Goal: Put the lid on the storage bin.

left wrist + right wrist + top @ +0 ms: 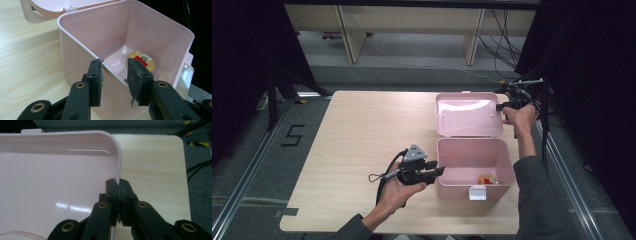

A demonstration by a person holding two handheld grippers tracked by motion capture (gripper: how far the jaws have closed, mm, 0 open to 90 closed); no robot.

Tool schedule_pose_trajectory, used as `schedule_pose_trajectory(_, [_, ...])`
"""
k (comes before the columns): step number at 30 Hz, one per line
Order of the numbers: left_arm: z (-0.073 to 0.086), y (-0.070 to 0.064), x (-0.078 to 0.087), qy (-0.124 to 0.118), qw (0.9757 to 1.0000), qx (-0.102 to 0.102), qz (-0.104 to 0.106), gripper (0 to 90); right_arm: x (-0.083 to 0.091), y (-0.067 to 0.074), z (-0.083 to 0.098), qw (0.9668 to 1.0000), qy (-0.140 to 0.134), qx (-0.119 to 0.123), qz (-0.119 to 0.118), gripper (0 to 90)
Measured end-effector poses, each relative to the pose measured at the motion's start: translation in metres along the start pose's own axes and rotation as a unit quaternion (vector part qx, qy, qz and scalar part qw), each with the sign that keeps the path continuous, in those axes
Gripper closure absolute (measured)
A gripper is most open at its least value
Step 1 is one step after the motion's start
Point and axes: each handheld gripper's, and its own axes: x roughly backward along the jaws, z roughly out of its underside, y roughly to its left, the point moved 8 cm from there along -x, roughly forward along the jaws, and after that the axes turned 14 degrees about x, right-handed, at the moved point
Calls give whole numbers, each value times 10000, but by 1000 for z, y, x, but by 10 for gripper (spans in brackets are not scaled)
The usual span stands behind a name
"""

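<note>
The left gripper (113,75) has its fingers clamped on the near wall of the pink box (507,165) on the surface (362,130). Beyond, the right gripper (119,187) pinches the open lid (468,117); that thin edge could slip free and slam down.

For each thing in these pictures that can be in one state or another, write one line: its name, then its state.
Box: upright, open, one round tin inside.
Lid: swung back, right tool clamped on its edge.
Latch: undone, hanging at the front.
Tin: flat on the box floor.
Left tool: straddling the box wall.
Right tool: shut on the lid rim.
</note>
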Motion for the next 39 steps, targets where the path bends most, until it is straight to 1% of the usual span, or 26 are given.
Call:
schedule_pose_trajectory(1, [0,-1,0,-1,10000,24,-9,639,8,0,-1,9999,-127,47,56,886])
schedule_pose_trajectory(2, [0,-1,0,-1,10000,24,-9,639,8,0,-1,9999,-127,47,56,886])
schedule_pose_trajectory(3, [0,-1,0,-4,10000,12,-7,639,11,3,-4,9997,-246,-18,20,886])
schedule_pose_trajectory(5, [0,0,0,-1,10000,18,-6,639,18,3,-5,9992,-405,59,32,888])
schedule_pose_trajectory(9, [0,-1,0,-32,10000,12,-11,639,31,6,-5,9985,-551,20,12,889])
schedule_pose_trajectory(10, [1,0,0,-16,10000,7,-28,640,36,6,-5,9981,-605,67,-12,889])
schedule_pose_trajectory(11, [1,-1,0,-30,10000,14,-21,640,37,5,-6,9969,-771,176,-7,889])
schedule_pose_trajectory(12, [1,-1,-1,-39,10000,17,-25,640,40,5,-6,9966,-798,217,14,888])
schedule_pose_trajectory(13, [1,-1,-1,-45,10000,15,-28,640,47,9,-6,9966,-815,126,-43,889])
schedule_pose_trajectory(14, [1,-1,-1,-45,10000,16,-28,640,49,9,-7,9958,-895,203,-33,889])
schedule_pose_trajectory(15, [1,-1,-1,-47,10000,20,-26,640,49,9,-7,9958,-895,203,-33,889])
schedule_pose_trajectory(16, [0,-1,-1,-80,10000,12,-21,639,56,10,-6,9949,-952,325,0,889])
schedule_pose_trajectory(17, [0,-1,-1,-85,10000,14,-23,639,59,12,-5,9951,-962,238,-17,889])
schedule_pose_trajectory(18, [0,-1,-1,-81,10000,11,-23,639,59,12,-5,9951,-962,238,-17,889])
schedule_pose_trajectory(19, [0,-1,-1,-87,10000,15,-25,639,64,13,-4,9933,-1077,418,31,889])
schedule_pose_trajectory(20, [0,-1,-1,-87,10000,17,-21,639,64,13,-4,9933,-1077,418,31,889])
schedule_pose_trajectory(22, [0,-1,-1,-87,10000,11,-24,639,70,17,-2,9934,-1115,287,-1,890])
schedule_pose_trajectory(23, [0,-1,-1,-89,10000,14,-20,639,72,15,-1,9922,-1162,442,50,891])
schedule_pose_trajectory(24, [0,-1,-1,-93,10000,19,-23,639,77,19,2,9913,-1267,358,54,890])
schedule_pose_trajectory(25, [0,-1,-1,-96,9999,27,-23,639,80,18,3,9906,-1289,448,72,891])
schedule_pose_trajectory(26, [0,-1,-1,-98,9999,29,-18,639,80,18,3,9906,-1289,448,72,891])
schedule_pose_trajectory(28, [0,-1,-1,-101,9999,27,-24,640,87,19,8,9888,-1399,507,82,890])
schedule_pose_trajectory(30, [0,-1,-2,-111,9999,29,-22,641,89,21,9,9891,-1404,432,67,890])
schedule_pose_trajectory(35, [1,-1,-1,-108,9999,45,-31,644,100,23,18,9853,-1591,610,133,889])
schedule_pose_trajectory(38, [1,-1,-1,-109,9999,52,-27,646,106,25,22,9849,-1600,645,111,888])
schedule_pose_trajectory(39, [1,-1,-1,-106,9999,49,-28,647,107,24,24,9844,-1595,726,132,888])
